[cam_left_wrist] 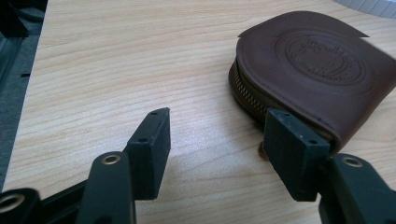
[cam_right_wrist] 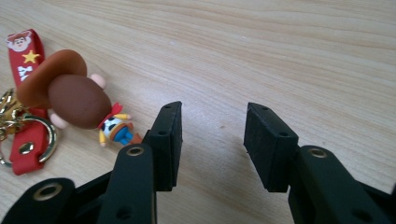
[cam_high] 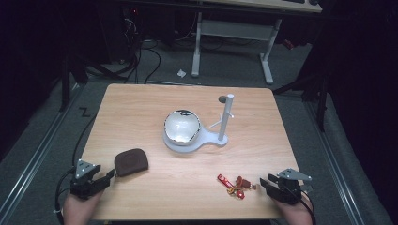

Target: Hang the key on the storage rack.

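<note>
A: Right, your left gripper [cam_high: 94,180] sits at the near left corner of the counter [cam_high: 141,108], jaws apart with nothing between them. The brown leather pouch [cam_high: 131,161] lies just ahead and to the right of it. In the left gripper view the right-hand pad [cam_left_wrist: 292,156] stands just in front of the pouch's zipped edge; I cannot tell whether it touches.

B: And which way does the pouch run?

A: It lies flat, its rounded flap away from you and its zip edge [cam_left_wrist: 245,93] facing your jaws. You would need to shift the gripper to the right to bring that edge between the pads, I judge.

B: The other hand?

A: Your right gripper [cam_high: 274,185] rests at the near right, jaws also apart and bare counter between them. The cowboy keychain [cam_high: 234,185] lies just to its left, well apart from the pouch. In the right gripper view the figure's brown hat [cam_right_wrist: 65,88] is near the left-hand pad [cam_right_wrist: 168,144], and the red strap [cam_right_wrist: 25,93] with its gold ring [cam_right_wrist: 32,135] lies farther left. So the right hand is the nearer for the keychain, the left for the pouch.

B: Any containers?

A: A shiny metal bowl [cam_high: 182,126] sits mid-counter on the white stand [cam_high: 220,136], whose post rises beside it. It looks empty, though the glare makes that hard to confirm. The pouch is zipped, so its contents are hidden.
</note>
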`<state>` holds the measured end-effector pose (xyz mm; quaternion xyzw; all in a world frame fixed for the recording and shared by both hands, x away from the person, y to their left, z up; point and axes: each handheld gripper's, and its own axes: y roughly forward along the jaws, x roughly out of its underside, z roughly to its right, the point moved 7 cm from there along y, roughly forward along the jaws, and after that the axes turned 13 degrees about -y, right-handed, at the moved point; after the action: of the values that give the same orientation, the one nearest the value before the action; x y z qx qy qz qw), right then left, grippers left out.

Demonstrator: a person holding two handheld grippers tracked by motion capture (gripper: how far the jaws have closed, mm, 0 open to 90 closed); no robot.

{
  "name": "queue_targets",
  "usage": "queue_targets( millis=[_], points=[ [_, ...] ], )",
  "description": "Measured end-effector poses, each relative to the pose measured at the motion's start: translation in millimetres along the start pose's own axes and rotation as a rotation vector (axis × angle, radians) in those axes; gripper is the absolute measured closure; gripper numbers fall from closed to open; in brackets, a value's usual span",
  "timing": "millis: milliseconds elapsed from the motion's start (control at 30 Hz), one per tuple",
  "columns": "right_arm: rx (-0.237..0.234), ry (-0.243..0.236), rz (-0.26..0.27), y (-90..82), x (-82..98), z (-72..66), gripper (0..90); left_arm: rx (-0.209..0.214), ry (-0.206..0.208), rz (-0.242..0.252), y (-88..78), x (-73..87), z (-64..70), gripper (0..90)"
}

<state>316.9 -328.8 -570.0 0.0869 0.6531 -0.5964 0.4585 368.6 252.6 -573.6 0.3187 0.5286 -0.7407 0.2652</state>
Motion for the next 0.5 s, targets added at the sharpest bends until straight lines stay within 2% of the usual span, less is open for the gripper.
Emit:
queue_targets(
  millis=[33,333,467,500],
  points=[
    [0.004,-0.009,0.004,-0.5,-0.2,0.3,56.9,0.002,-0.001,0.002,-0.2,-0.2,0.2,42.1],
    [0.0,0.04,0.011,-0.5,1.5,5.2,56.9,0.009,0.013,-0.023,4.3,3.5,0.3,41.2],
    [0.0,0.04,0.001,0.2,2.3,5.0,57.1,0.009,0.022,-0.022,4.3,3.5,0.9,41.6],
    [0.009,0.024,-0.009,0.3,3.2,5.0,57.2,0.01,0.021,-0.018,4.1,3.2,1.4,41.7]
  ],
)
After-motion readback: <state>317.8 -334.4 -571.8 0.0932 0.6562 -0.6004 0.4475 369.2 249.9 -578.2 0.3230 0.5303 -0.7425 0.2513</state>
